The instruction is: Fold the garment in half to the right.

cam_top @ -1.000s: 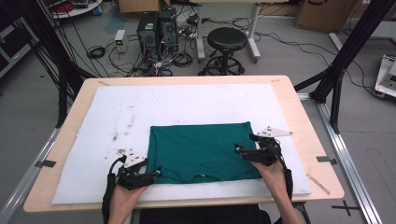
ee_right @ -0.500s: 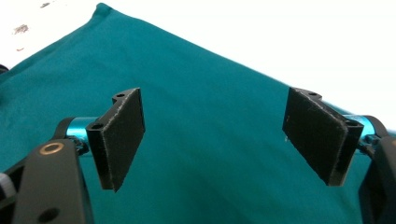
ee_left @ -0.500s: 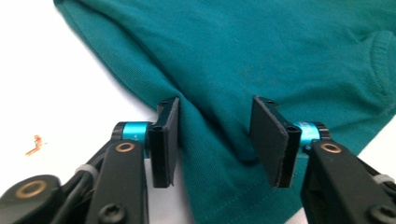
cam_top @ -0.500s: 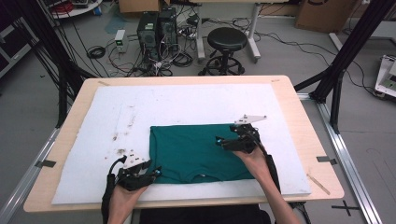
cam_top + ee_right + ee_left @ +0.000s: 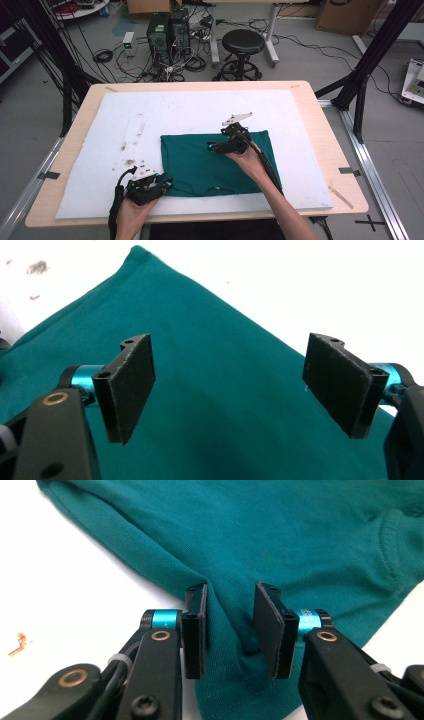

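On the left, my left tongs (image 5: 161, 183) sit low at the near left corner of the teal T-shirt (image 5: 200, 160), which lies folded flat on the white mat (image 5: 300, 115) covering the surface. Their jaws have just been closing and now stand narrow, with a raised pinch of the shirt's edge between the pads (image 5: 196, 630); the cloth bunches against them, though I cannot tell that the grip is firm yet. To do this step well, I judge I should finish the squeeze, catching all the layers at the fold rather than only the top one, and lift only once the cloth is held. Toward the right, my right tongs (image 5: 216, 146) hover over the middle of the shirt, jaws spread wide and holding nothing. The left gripper view gives the detail the high view lacks: the ridge of fabric between the pads, the stitched neckline (image 5: 392, 545) nearby. The right gripper view confirms empty space between its pads (image 5: 132, 385), while the high view alone shows where both hands sit on the whole garment.
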Motion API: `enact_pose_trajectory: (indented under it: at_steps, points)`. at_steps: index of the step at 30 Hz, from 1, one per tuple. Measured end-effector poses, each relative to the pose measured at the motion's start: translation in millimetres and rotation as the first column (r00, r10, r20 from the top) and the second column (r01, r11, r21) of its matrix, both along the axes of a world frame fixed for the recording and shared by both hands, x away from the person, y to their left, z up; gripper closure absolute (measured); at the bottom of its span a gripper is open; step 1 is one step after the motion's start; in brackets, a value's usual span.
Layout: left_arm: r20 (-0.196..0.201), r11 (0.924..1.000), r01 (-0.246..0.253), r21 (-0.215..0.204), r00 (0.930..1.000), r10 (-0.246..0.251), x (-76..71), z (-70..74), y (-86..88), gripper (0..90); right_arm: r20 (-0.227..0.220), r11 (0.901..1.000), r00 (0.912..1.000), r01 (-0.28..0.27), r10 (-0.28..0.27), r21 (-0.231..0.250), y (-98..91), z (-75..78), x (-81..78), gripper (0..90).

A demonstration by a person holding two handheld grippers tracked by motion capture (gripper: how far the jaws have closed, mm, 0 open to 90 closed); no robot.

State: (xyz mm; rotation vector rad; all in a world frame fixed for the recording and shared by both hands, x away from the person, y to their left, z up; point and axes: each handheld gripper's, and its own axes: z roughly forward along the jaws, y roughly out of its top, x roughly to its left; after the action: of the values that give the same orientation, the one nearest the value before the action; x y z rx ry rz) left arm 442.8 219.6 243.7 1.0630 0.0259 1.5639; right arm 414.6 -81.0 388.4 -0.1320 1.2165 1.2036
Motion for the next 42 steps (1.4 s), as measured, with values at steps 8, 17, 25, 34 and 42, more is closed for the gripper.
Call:
enact_pose_trajectory:
  at_steps: [8,17,25,34,42]
  points:
    - [-0.010,0.9995,0.021,0.022,0.9997,-0.021,0.1,0.3,2.2,79.5,0.002,0.9936,1.0000,-0.004,0.004,-0.113,31.5,17.4,-2.9,27.0]
    - [-0.011,0.9993,0.029,0.023,0.9995,-0.028,0.4,0.5,2.2,84.2,-0.058,0.9816,0.9982,0.005,-0.016,-0.191,68.2,40.9,3.4,33.3]
    - [-0.012,0.9992,0.029,0.027,0.9995,-0.029,0.5,0.7,2.8,84.0,-0.067,0.9719,0.9973,0.015,-0.032,-0.235,104.4,53.0,5.9,37.3]
    - [-0.013,0.9991,0.033,0.026,0.9994,-0.033,0.7,0.9,3.0,83.7,-0.061,0.9570,0.9967,0.033,-0.053,-0.288,136.8,60.6,13.7,47.4]
    - [-0.016,0.9990,0.036,0.026,0.9992,-0.036,0.7,1.2,3.3,83.4,-0.072,0.9570,0.9965,0.021,-0.043,-0.289,149.7,63.1,18.4,57.3]
